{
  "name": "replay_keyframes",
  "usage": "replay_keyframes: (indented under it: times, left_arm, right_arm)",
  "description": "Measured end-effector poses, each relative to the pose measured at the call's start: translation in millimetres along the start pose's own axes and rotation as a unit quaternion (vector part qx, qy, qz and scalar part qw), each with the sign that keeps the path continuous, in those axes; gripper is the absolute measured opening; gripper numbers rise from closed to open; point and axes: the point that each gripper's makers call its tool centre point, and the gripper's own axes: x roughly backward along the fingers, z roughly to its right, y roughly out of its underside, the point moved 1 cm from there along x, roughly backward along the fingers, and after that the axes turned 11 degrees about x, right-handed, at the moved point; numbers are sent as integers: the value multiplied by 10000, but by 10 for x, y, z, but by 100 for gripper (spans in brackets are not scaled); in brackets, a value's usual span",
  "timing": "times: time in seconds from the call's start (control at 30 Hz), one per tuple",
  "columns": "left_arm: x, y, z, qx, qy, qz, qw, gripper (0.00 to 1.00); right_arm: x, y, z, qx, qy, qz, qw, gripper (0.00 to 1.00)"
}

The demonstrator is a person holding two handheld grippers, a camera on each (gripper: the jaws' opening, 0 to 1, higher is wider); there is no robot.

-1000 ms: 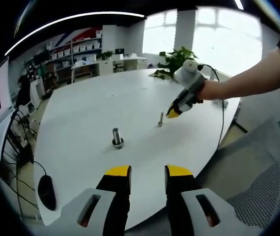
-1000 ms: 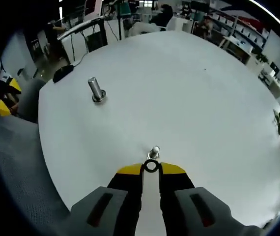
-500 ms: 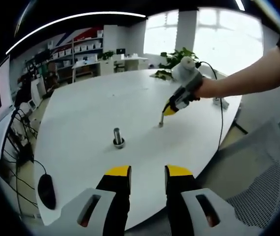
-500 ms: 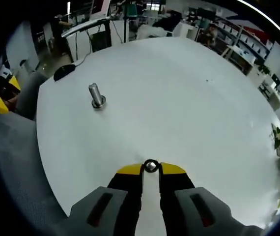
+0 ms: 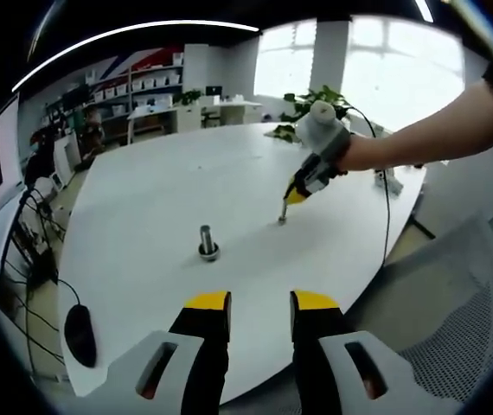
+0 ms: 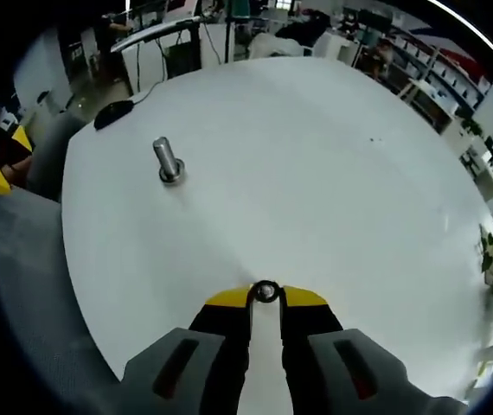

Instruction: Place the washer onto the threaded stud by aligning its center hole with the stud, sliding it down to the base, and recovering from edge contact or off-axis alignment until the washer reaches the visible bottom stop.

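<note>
The right claw [image 6: 265,296] is pinched narrow on the washer [image 6: 265,291], held at its yellow tips with the hole facing the camera. In the right gripper view the grey stud tip shows through that hole, so washer and stud look close to coaxial. Seen from the left gripper view, the right claw [image 5: 296,194] hangs just above the small upright stud [image 5: 282,213] on the white table [image 5: 160,190], tilted down toward it. The stud's long axis stands vertical, and the washer lies right over its top; whether it has begun to slide on I cannot tell. The coming move likely calls for a straight descent along that axis to the base.

The left claw [image 5: 259,304] is slightly open and empty, well apart from the stud. A larger bolt [image 5: 206,242] stands nearer to it.
</note>
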Motion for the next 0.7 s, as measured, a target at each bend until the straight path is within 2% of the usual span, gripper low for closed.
replay_keyframes:
  times: [0.7]
  left_arm:
    - [6,-6,6,53,59,28,10000,25]
  right_arm:
    - [-333,83,-92,208,-224,-501,9983,14]
